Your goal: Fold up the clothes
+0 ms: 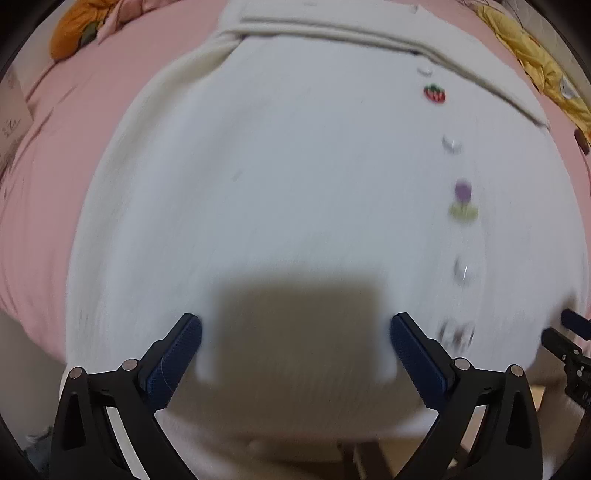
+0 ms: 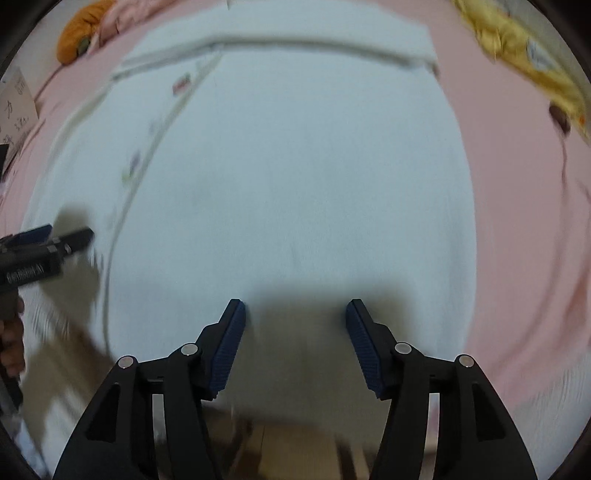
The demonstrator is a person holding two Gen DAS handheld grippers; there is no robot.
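Observation:
A white cardigan (image 1: 280,177) lies spread flat on the pink bed, with its button line and small strawberry and flower patches at the right; its sleeves are folded across the top. It also shows in the right wrist view (image 2: 295,177). My left gripper (image 1: 295,332) is open and empty over the garment's near hem. My right gripper (image 2: 295,317) is open and empty over the near hem further right. The left gripper shows at the left edge of the right wrist view (image 2: 55,240). The right gripper's tip shows at the right edge of the left wrist view (image 1: 569,332).
The pink bed sheet (image 1: 74,129) surrounds the garment. An orange cloth (image 1: 74,29) lies at the far left and a yellow cloth (image 1: 535,62) at the far right. A paper box (image 2: 14,107) sits at the left. The bed's near edge is below the hem.

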